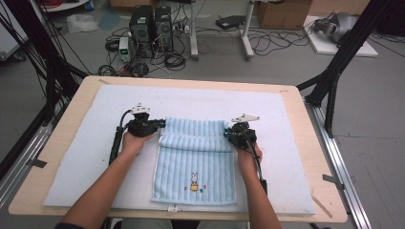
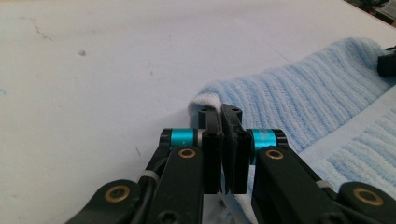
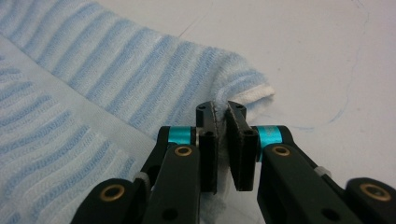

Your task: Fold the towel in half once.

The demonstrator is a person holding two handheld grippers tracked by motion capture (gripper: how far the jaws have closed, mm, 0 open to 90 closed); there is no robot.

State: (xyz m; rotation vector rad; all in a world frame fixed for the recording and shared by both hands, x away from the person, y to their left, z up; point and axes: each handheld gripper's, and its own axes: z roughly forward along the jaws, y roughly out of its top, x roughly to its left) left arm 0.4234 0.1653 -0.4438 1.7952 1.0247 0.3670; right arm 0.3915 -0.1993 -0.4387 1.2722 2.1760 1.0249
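Note:
A light blue striped towel (image 1: 196,162) with a small rabbit picture lies on the white mat (image 1: 76,143), its far part folded over toward the person. My left gripper (image 1: 160,125) is shut on the towel's far left corner (image 2: 205,100), and my right gripper (image 1: 227,134) is shut on the far right corner (image 3: 252,91). In the left gripper view the jaws pinch the white hem of the towel (image 2: 299,102). In the right gripper view cloth of the towel (image 3: 140,79) sits between the two jaws.
The mat covers a wooden table (image 1: 315,157). Beyond the table's far edge stand computer towers (image 1: 152,24) amid cables on the floor. Black frame posts (image 1: 334,71) rise at both sides. Bare mat lies beyond and beside the towel.

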